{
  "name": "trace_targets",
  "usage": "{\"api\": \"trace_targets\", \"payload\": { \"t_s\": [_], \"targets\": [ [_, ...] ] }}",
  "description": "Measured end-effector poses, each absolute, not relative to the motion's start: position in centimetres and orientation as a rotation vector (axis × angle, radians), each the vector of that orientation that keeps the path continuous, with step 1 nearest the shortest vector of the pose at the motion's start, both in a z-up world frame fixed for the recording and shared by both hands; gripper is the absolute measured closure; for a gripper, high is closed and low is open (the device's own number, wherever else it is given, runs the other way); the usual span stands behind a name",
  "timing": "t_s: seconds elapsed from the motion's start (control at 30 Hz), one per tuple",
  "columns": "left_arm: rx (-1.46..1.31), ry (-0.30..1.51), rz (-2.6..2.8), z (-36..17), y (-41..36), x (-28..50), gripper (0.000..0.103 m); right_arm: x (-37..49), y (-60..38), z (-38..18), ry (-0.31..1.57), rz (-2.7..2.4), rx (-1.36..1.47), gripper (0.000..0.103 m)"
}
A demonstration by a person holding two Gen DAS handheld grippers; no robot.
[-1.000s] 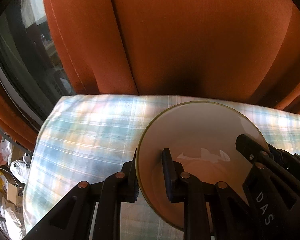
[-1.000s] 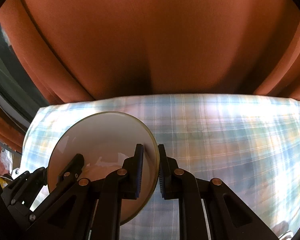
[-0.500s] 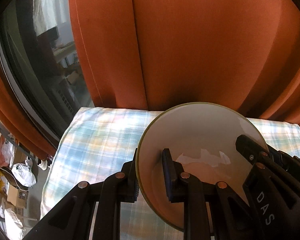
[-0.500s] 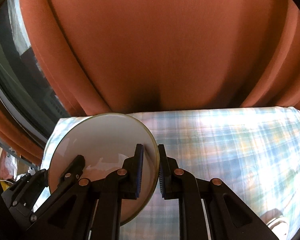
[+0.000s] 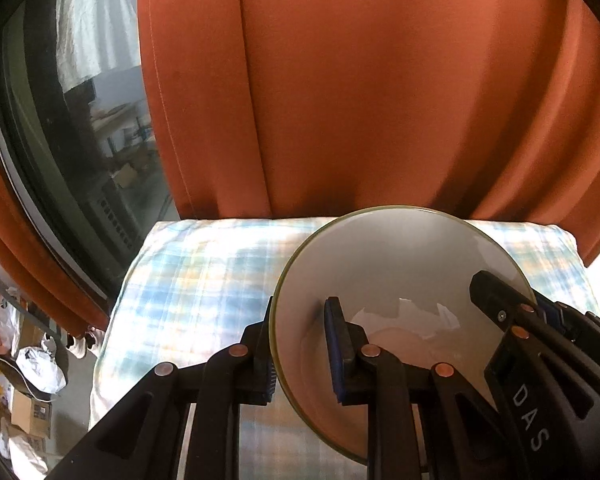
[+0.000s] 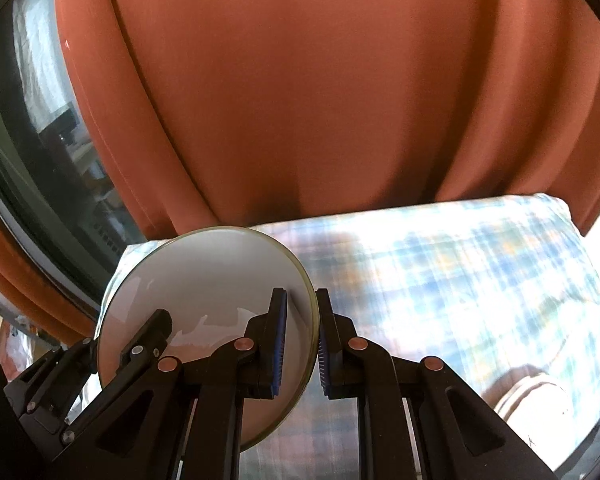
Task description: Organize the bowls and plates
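My left gripper (image 5: 300,354) and right gripper (image 6: 302,344) are both clamped on the bowl's (image 5: 400,272) rim, at nine and three o'clock, holding it above the checked bench (image 5: 204,272). It looks stiff, glossy, breakable; opposite rim holds suit it.

One bowl (image 5: 400,272), two grippers, one plaid-covered table (image 5: 204,280), one orange curtain (image 5: 380,100)
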State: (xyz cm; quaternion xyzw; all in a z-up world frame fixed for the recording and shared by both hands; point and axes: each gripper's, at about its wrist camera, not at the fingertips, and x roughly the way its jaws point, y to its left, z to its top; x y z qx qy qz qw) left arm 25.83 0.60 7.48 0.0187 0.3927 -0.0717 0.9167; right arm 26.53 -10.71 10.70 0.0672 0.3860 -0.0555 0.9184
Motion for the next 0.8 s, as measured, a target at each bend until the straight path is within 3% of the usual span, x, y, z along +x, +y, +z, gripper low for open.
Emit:
{"api": "trace_targets", "payload": {
  "t_s": [0.8],
  "targets": [
    [0.04,0.839,-0.119,5.3,-7.3,14.9,0.085,13.7,-20.0,8.9,0.812,-0.056,0.144,0.086]
  ]
}}
